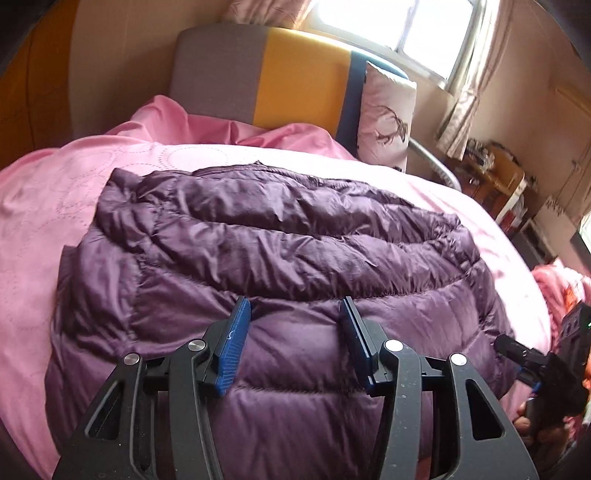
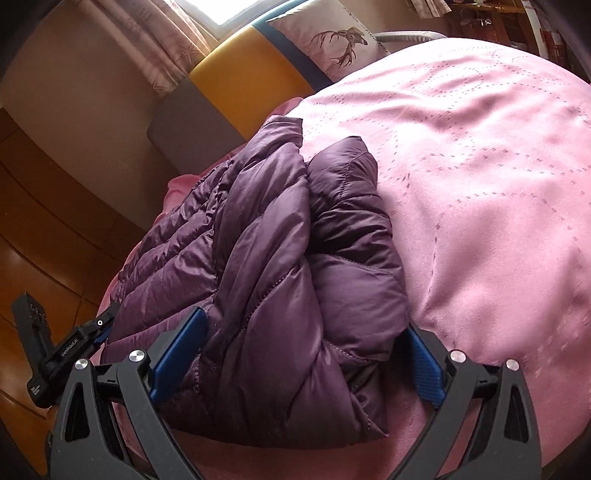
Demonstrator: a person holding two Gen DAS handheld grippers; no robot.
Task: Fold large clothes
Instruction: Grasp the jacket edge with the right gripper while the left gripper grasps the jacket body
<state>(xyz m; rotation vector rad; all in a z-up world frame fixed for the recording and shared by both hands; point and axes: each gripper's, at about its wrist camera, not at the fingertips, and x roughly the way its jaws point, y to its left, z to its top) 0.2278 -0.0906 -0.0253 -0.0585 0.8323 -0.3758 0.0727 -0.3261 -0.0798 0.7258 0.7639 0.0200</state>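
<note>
— Purple quilted down, that's what fills both views: the puffer jacket (image 1: 266, 266) lies folded on the pink bedspread (image 1: 33, 236). How does the left gripper (image 1: 295, 343) stand?

— Wide apart. Its two blue pads (image 1: 234, 350) sit at the lower centre of the left wrist view with a puffed panel of the jacket showing between them. They hover over or rest against the fabric; I can't tell which, but nothing is pinched between them.

— And the right gripper (image 2: 303, 365)?

— Also spread wide, at the bottom of the right wrist view. The folded end of the jacket (image 2: 280, 295) bulges up between the blue pads (image 2: 177, 358), which flank it on either side. The left pad lies right against the fabric; the right pad sits just beside the jacket's edge, over the bedspread (image 2: 480, 184). It isn't clamped.

— Can either camera see the other tool?

— Yes. The right gripper shows at the lower right edge of the left view, and the left gripper (image 2: 70, 347) pokes in at the lower left of the right view, beside the jacket's edge.

— Where does the jacket sit overall?

— Centre of the left view, layers stacked; left of centre in the right view, with a sleeve or flap folded along the top.

— Anything holding things?

— Only the bed itself. At the upper part of the frames stands a grey, yellow and blue headboard (image 1: 295, 81), with a deer-print pillow (image 1: 388, 114) leaning against it, below a window (image 1: 395, 22).
</note>
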